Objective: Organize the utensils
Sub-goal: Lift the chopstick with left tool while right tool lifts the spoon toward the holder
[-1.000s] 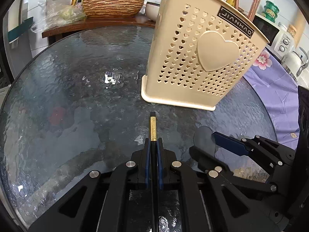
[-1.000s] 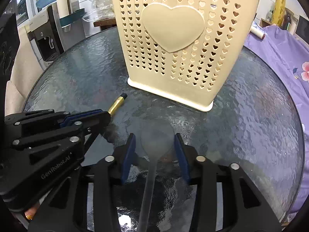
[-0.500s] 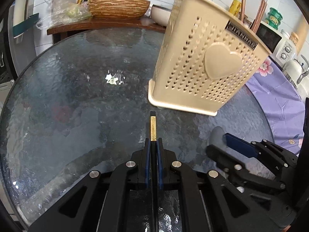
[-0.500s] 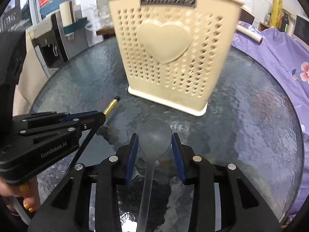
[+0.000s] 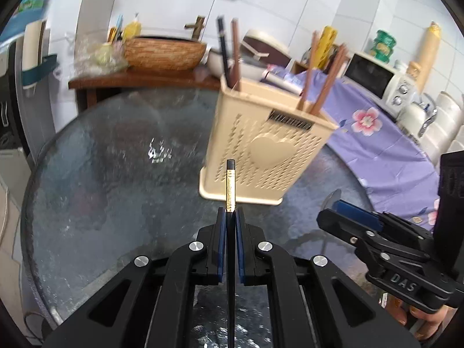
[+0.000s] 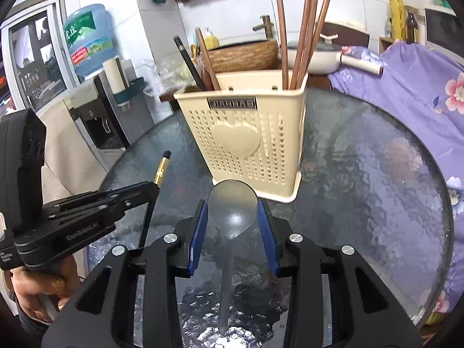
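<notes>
A cream perforated utensil holder (image 5: 261,150) (image 6: 246,142) with a heart on its side stands on the round glass table (image 5: 101,188) (image 6: 362,188). Brown chopsticks (image 6: 301,34) and a black one (image 6: 188,61) stick up out of it. My left gripper (image 5: 230,216) (image 6: 150,187) is shut on a black chopstick with a gold band (image 5: 230,185) (image 6: 161,168), raised above the table in front of the holder. My right gripper (image 6: 233,211) (image 5: 342,206) is shut on a translucent grey spoon (image 6: 232,211) by its bowl, its handle running back toward the camera.
Behind the table stands a wooden counter with a woven basket (image 5: 163,50) and a pot (image 6: 316,55). A purple flowered cloth (image 5: 377,145) covers the right side, with a microwave (image 5: 380,78) beyond. A water dispenser (image 6: 95,92) stands at the left.
Both grippers have risen above the table with their utensils, and the holder now looks lower and farther, with its open top and chopsticks in view.
</notes>
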